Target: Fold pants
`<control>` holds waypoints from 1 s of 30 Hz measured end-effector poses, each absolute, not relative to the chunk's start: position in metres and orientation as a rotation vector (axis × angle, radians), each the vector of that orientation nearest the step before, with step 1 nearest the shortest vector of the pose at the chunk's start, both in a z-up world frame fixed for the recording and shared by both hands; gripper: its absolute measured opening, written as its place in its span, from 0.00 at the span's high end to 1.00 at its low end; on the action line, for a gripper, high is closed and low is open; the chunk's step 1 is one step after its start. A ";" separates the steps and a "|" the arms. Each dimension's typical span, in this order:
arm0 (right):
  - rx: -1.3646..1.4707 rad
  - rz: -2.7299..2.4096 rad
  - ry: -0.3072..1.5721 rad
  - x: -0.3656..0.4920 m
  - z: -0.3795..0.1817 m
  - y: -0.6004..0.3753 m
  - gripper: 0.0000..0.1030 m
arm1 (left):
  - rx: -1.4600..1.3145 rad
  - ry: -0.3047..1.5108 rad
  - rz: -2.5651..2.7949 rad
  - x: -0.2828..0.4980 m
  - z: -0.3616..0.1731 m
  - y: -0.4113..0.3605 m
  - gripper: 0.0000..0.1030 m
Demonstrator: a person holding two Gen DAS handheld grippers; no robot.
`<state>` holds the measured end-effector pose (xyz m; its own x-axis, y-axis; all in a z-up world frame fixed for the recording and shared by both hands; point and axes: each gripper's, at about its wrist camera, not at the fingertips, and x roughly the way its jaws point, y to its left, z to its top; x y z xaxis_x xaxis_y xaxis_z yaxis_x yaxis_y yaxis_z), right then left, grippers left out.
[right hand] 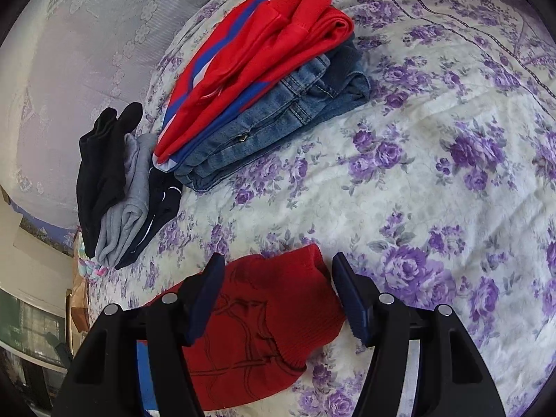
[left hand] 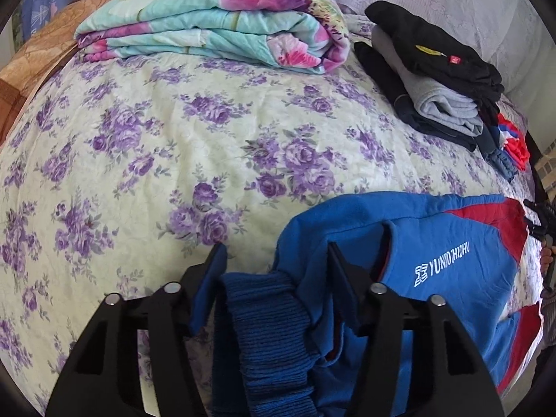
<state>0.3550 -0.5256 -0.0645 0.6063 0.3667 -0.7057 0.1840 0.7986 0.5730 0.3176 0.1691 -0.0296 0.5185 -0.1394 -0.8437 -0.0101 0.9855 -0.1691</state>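
Note:
The pants (left hand: 434, 253) are blue with red panels and white lettering, and they lie on the flowered bedspread (left hand: 156, 146) at the lower right of the left wrist view. Their blue ribbed cuff (left hand: 264, 319) fills the gap of my left gripper (left hand: 276, 260), whose pads press on it from both sides. In the right wrist view a red ribbed cuff (right hand: 278, 312) lies between the fingers of my right gripper (right hand: 278, 260). That gripper is open, with bare bedspread (right hand: 417, 191) showing between the cuff and the right finger.
A folded floral quilt (left hand: 215, 24) lies at the back of the bed. A stack of folded black and grey clothes (left hand: 434, 80) sits at the back right. A red garment on folded jeans (right hand: 264, 80) lies beyond the right gripper, beside a lace-covered wall (right hand: 69, 52).

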 end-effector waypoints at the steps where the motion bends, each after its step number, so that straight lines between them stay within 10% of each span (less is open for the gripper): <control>1: 0.644 0.122 0.933 0.356 -0.064 -0.525 0.37 | -0.154 1.023 -0.082 0.318 -0.029 0.168 0.51; 22: 0.572 0.180 0.998 0.365 -0.074 -0.526 0.42 | -0.163 1.046 -0.084 0.329 -0.035 0.169 0.54; 26: 0.621 0.221 0.933 0.361 -0.070 -0.526 0.77 | -0.181 1.046 -0.082 0.331 -0.031 0.170 0.55; 30: 0.570 0.225 0.859 0.342 -0.043 -0.516 0.82 | -0.177 1.000 -0.097 0.324 -0.020 0.169 0.60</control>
